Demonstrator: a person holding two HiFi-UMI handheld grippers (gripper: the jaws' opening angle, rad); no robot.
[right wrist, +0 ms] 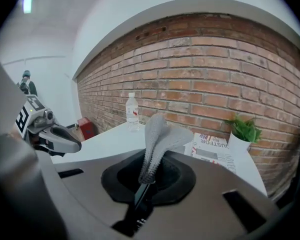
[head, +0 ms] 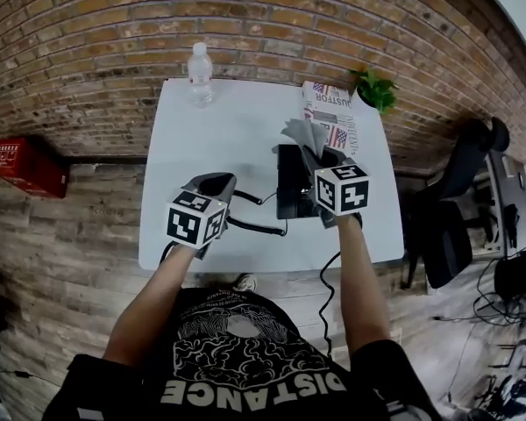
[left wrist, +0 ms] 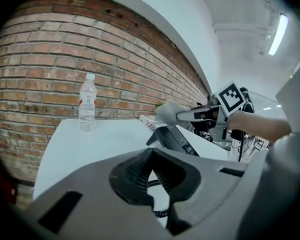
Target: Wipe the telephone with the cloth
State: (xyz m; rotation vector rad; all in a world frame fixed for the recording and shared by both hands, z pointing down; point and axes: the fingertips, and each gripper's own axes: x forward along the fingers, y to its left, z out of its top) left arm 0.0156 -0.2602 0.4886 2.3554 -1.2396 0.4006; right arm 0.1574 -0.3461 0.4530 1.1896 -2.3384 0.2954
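Head view, steeply down onto a white surface [head: 228, 139] set against a brick wall.

- Telephone [head: 294, 182]: black, right of the surface's centre, near half. Its coiled cord [head: 256, 229] trails left along the near edge.
- Right hand-held gripper [head: 326, 160]: over the telephone's far end, jaws pinching a grey cloth [head: 304, 135]. In the right gripper view the cloth stands up from between the jaws and flops over at the top. Whether it touches the telephone, cannot tell.
- Left hand-held gripper [head: 215, 182]: left of the telephone, apart from it. In its own view the jaws are pressed together at the tips with nothing between them. A bit of coiled cord shows through the gap lower down, against the white surface.
- Water bottle [head: 200, 74]: upright, far left part of the surface, near the wall.
- Magazine [head: 331, 112]: flat at the far right, just beyond the cloth.
- Potted plant [head: 375, 89]: far right corner, beside the magazine.
- Red box [head: 26, 167]: on the floor, well left of the surface.
- Black office chair [head: 460, 209]: off to the right.
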